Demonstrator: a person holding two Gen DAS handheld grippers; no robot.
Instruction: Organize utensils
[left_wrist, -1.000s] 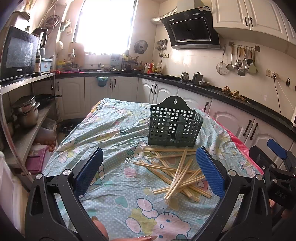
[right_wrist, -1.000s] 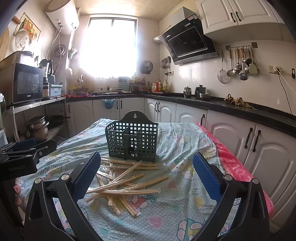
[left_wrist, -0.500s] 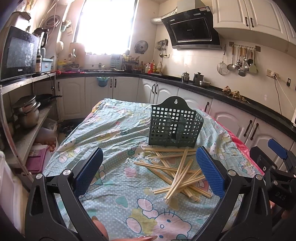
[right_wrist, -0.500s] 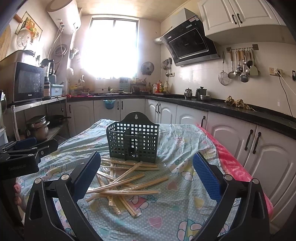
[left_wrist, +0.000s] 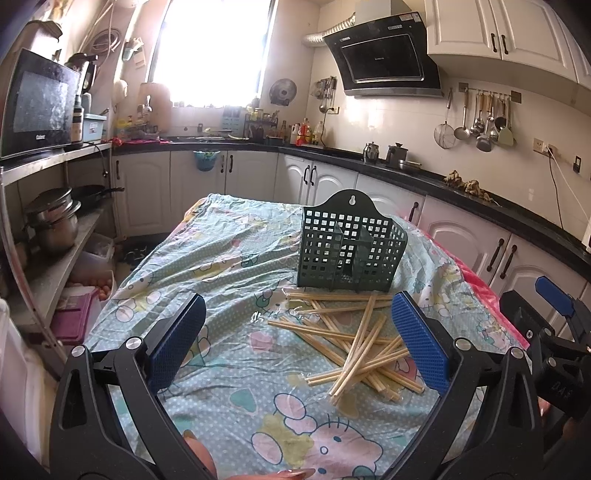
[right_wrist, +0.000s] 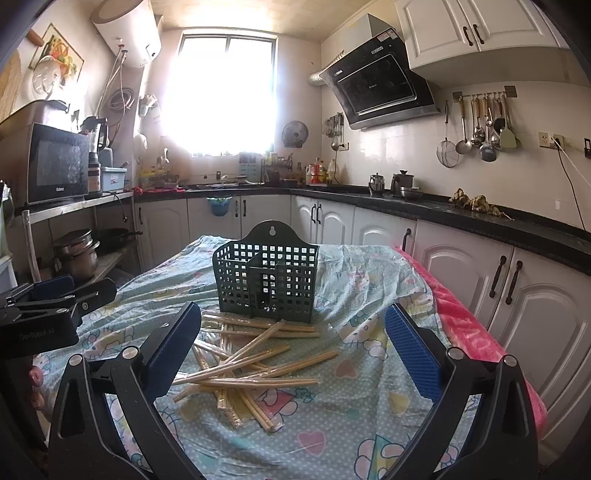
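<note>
The left gripper (left_wrist: 297, 341) hung above the near end of the table with its blue pads (left_wrist: 177, 341) spread wide and nothing between them. Beyond it, a heap of wooden chopsticks (left_wrist: 351, 343) lay crisscrossed on the cartoon-print tablecloth (left_wrist: 229, 266), some apparently in clear wrappers, though that was hard to tell. The dark green slotted holder (left_wrist: 349, 247) stood upright just behind the heap. At the right edge, part of the right gripper (left_wrist: 554, 332) showed, held apart from the chopsticks.
</note>
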